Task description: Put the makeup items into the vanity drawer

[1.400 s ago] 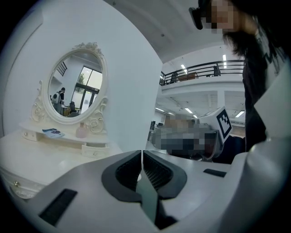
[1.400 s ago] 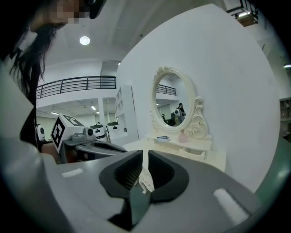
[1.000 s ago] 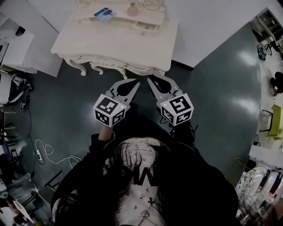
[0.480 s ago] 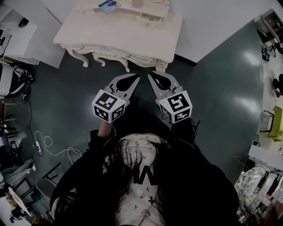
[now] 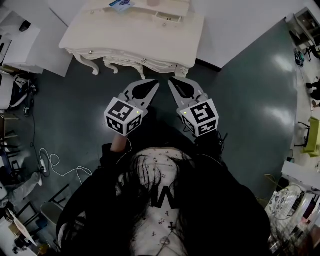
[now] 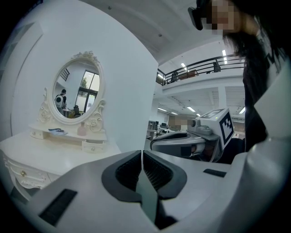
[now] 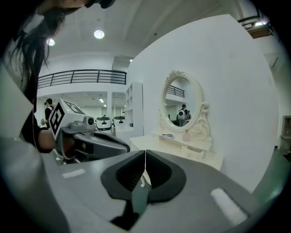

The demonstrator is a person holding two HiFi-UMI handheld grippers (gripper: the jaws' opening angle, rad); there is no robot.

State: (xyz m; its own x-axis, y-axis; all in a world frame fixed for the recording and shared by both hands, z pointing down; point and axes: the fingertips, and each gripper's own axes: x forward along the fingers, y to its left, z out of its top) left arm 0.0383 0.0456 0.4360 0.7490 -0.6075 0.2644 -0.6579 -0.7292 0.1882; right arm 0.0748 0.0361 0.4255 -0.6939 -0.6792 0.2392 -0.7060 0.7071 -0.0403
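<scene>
Head view: the grey left gripper [image 5: 154,84] and grey right gripper [image 5: 172,82] hover side by side, short of the cream carved vanity table [image 5: 135,42] — a blue packet [image 5: 121,5] lies on its raised shelf. Left gripper view: jaws together, empty — a pink bottle [image 6: 82,129] stands on that shelf beyond. Right gripper view: jaws likewise pressed together on nothing.

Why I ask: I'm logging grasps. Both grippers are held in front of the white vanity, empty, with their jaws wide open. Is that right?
Wrong on the jaws: they are shut, not wide open. The left gripper view shows the left gripper closed on nothing, and the right gripper view shows the same for the right gripper. Both are empty, in front of the white vanity.
</scene>
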